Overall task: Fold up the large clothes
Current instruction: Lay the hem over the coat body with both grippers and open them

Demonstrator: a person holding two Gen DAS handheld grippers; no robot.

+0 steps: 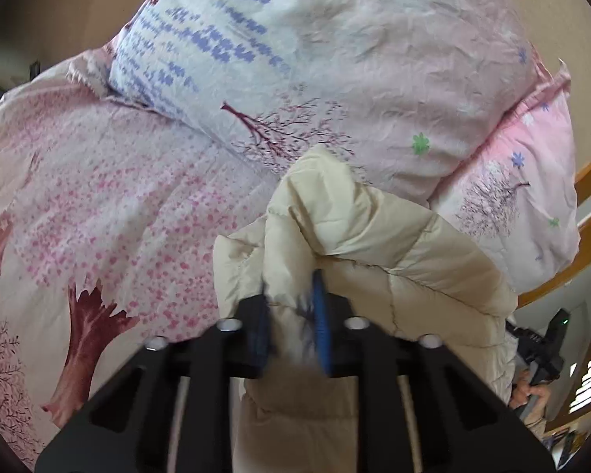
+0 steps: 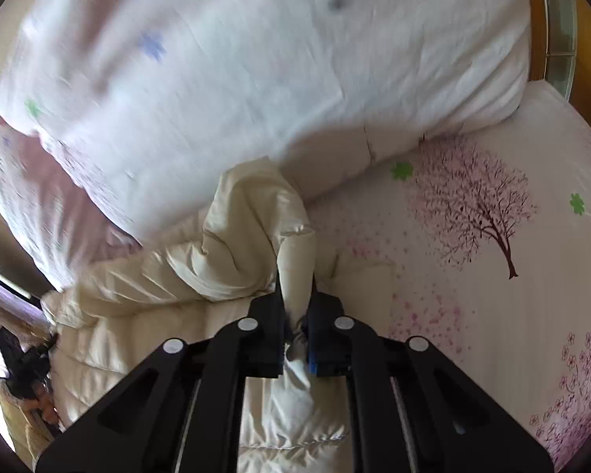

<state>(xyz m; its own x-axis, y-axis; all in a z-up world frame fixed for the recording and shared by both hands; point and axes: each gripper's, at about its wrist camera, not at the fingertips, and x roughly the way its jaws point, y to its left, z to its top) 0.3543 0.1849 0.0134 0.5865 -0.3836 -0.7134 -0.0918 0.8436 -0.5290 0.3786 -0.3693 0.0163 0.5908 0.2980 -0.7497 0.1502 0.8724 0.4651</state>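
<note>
Your left gripper [image 1: 291,307] pinches a fold of the cream jacket [image 1: 374,236] in the lower middle of the frame. Your right gripper [image 2: 297,315] also has its jaws pressed on a thin fold of the same jacket, low in the centre. The jacket lies on the bed sheet [image 2: 492,295], touching the big quilt [image 2: 256,79] that fills the top.

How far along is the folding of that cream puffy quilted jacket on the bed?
Early. Done: both grips are set, the left gripper and right gripper each shut on a bunch of the cream quilted jacket. Left: it lies crumpled on the floral bedsheet, no neat fold visible.
</note>
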